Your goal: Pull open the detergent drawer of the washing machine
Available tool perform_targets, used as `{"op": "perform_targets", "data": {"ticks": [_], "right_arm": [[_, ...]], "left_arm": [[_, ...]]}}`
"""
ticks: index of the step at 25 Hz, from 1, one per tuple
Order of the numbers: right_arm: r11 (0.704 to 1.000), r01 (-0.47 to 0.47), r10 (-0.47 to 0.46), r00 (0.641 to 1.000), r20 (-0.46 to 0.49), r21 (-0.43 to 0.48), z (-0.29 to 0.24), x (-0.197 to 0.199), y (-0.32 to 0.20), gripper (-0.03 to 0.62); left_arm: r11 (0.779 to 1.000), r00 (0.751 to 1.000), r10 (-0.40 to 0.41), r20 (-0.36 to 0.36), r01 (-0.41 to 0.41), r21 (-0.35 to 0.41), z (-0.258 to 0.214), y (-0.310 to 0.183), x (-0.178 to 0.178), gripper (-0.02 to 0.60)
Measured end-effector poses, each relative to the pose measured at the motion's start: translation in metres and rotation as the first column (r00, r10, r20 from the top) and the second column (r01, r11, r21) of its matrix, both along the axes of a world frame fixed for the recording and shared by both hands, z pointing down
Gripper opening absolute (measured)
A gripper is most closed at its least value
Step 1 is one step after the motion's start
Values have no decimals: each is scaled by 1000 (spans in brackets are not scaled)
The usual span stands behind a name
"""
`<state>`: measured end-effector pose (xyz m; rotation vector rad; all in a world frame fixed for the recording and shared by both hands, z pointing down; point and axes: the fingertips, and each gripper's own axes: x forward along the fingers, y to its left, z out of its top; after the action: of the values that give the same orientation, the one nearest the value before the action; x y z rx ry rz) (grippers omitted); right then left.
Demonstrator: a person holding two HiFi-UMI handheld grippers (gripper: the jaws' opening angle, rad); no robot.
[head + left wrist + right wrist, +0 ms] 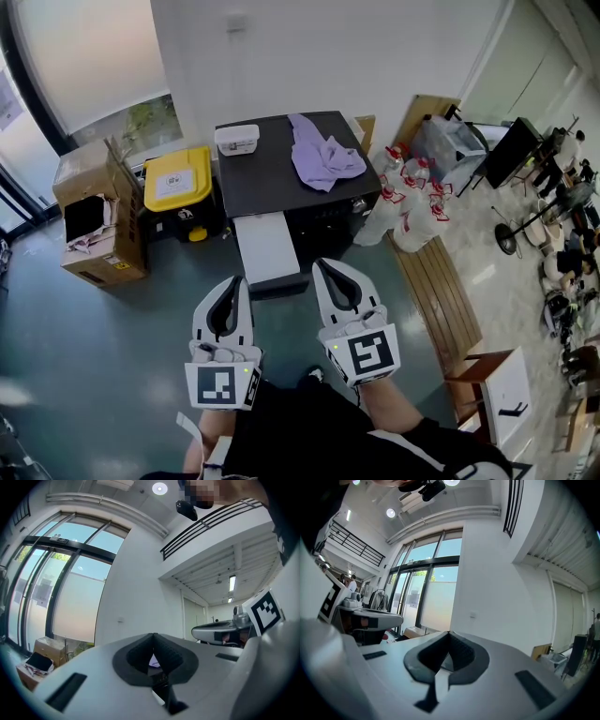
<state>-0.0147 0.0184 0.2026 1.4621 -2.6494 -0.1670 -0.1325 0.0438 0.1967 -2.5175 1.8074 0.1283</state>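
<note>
The washing machine [281,159] is a black-topped box against the white wall, seen from above. A purple cloth [323,155] and a small white box [237,139] lie on its top. A white flat part [265,247] juts out of its front toward me, low and left of centre. My left gripper [236,279] is shut and empty, its tip just short of that white part's near edge. My right gripper [317,263] is shut and empty beside the part's right corner. In the gripper views the left gripper [153,634] and right gripper [449,633] show their pads pressed together, nothing between.
A yellow-lidded black bin [178,180] and an open cardboard box [94,211] stand left of the machine. White bottles with red caps [405,202] crowd its right side. A slatted wooden board [441,291] lies on the floor to my right, with a stool [497,394] beyond.
</note>
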Motion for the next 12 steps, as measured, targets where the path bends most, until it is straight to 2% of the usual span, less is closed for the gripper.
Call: {"op": "perform_targets", "data": {"ticks": [12], "right_arm": [[1000,2,-2,1000,-5,-11,4,-12,0,8]], "left_arm": [[1000,1000,5,-2,-5,-7,5,-1,-11,21]]}}
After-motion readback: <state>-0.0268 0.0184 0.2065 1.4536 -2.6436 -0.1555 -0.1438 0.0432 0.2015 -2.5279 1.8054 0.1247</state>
